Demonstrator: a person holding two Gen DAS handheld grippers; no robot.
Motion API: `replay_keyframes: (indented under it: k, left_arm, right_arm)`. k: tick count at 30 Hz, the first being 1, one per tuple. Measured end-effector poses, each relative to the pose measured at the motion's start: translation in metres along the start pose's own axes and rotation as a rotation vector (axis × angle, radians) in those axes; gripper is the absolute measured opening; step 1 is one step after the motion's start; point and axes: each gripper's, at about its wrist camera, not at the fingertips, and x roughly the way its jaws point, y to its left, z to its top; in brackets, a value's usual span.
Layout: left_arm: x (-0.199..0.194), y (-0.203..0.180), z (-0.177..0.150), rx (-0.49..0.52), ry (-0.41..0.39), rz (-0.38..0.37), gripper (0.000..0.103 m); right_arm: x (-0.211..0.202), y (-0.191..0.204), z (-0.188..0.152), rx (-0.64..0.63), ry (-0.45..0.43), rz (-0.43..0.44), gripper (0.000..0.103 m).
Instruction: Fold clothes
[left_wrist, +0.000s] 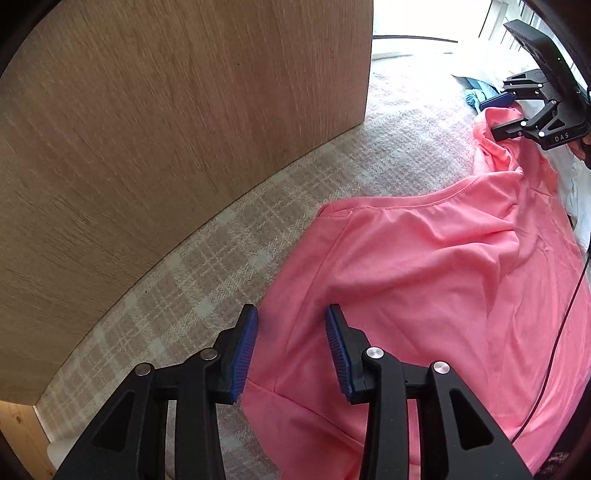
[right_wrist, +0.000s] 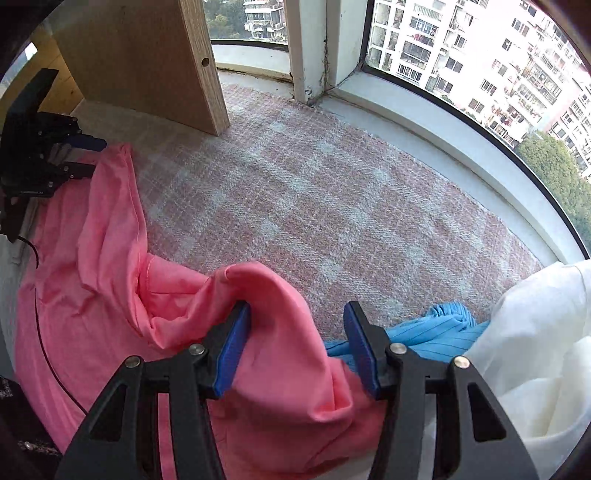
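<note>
A pink shirt (left_wrist: 424, 280) lies crumpled on a plaid cover. In the left wrist view my left gripper (left_wrist: 291, 345) points down over the shirt's edge. Its blue pads (left_wrist: 243, 350) stand apart and the cloth lies flat below them, unpinched. The right gripper (left_wrist: 498, 118) shows at the far upper right, at the shirt's other end. In the right wrist view my right gripper (right_wrist: 297, 345) is open. A raised fold of the pink shirt (right_wrist: 280, 332) sits between its jaws and leans on the left pad (right_wrist: 231, 354). The left gripper (right_wrist: 90, 157) appears at the far left.
A wooden panel (left_wrist: 147, 147) stands upright along the plaid cover (right_wrist: 314, 184). A blue garment (right_wrist: 436, 332) and a white cloth (right_wrist: 535, 350) lie right of the right gripper. A window (right_wrist: 480, 55) and its sill bound the far side. A black cable (left_wrist: 550, 354) crosses the shirt.
</note>
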Motion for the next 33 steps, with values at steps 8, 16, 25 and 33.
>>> replay_keyframes:
  k: [8, 16, 25, 33]
  left_arm:
    - [-0.002, -0.009, -0.003, 0.001, -0.042, -0.008, 0.002]
    - [-0.034, 0.034, -0.026, -0.204, -0.107, 0.138, 0.011]
    - [-0.077, 0.028, -0.036, -0.138, -0.12, 0.09, 0.034]
    - [-0.101, 0.023, -0.097, -0.037, 0.013, 0.058, 0.046]
  right_arm:
    - [-0.031, -0.004, -0.008, 0.035, -0.14, -0.01, 0.006]
    - [-0.042, -0.031, -0.017, 0.123, -0.124, -0.168, 0.034]
    - [-0.025, 0.002, 0.011, 0.024, -0.159, -0.151, 0.039]
    - [-0.01, 0.02, 0.006, 0.07, -0.132, -0.262, 0.039]
